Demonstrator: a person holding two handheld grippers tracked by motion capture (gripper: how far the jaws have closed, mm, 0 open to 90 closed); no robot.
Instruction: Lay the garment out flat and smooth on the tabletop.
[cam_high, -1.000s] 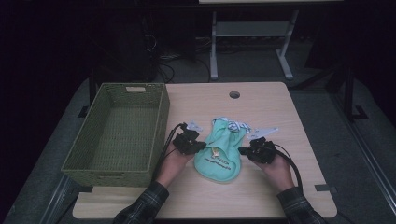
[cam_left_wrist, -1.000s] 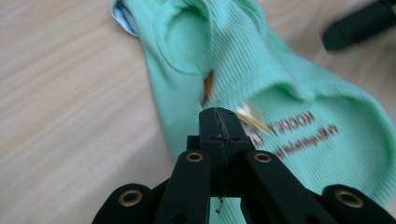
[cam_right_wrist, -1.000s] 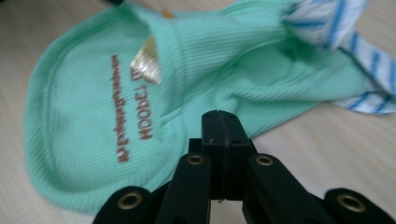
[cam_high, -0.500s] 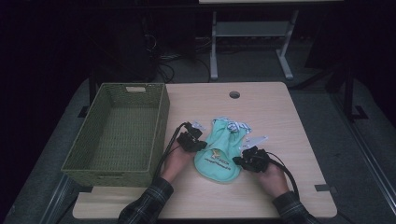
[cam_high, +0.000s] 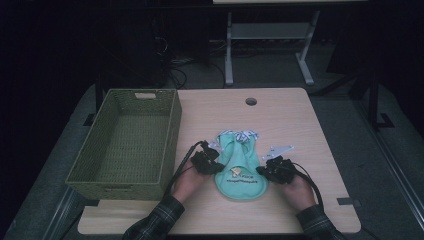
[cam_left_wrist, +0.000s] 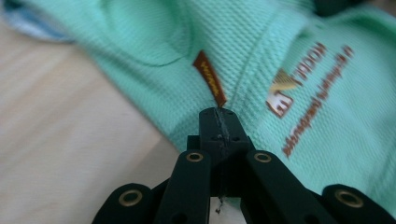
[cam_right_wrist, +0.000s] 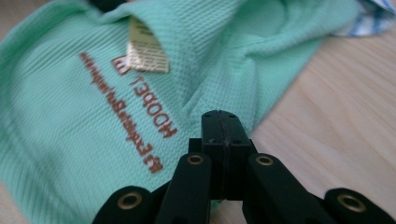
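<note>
Garment (cam_high: 241, 167) mint green on table (cam_high: 300, 125), left gripper (cam_high: 212, 166) and right gripper (cam_high: 266, 171) jaws together at its edges

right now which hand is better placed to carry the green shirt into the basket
Left. The left gripper sits at the green shirt edge beside the basket; the right gripper is on the far side.

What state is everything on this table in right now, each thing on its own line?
Green shirt: lying on the table, partly bunched, printed side up.
Basket: upright, nothing inside.
Left tool: jaws shut, tips at the shirt's edge.
Right tool: jaws shut, tips at the shirt's opposite edge.
Table: bare wood around the shirt.
</note>
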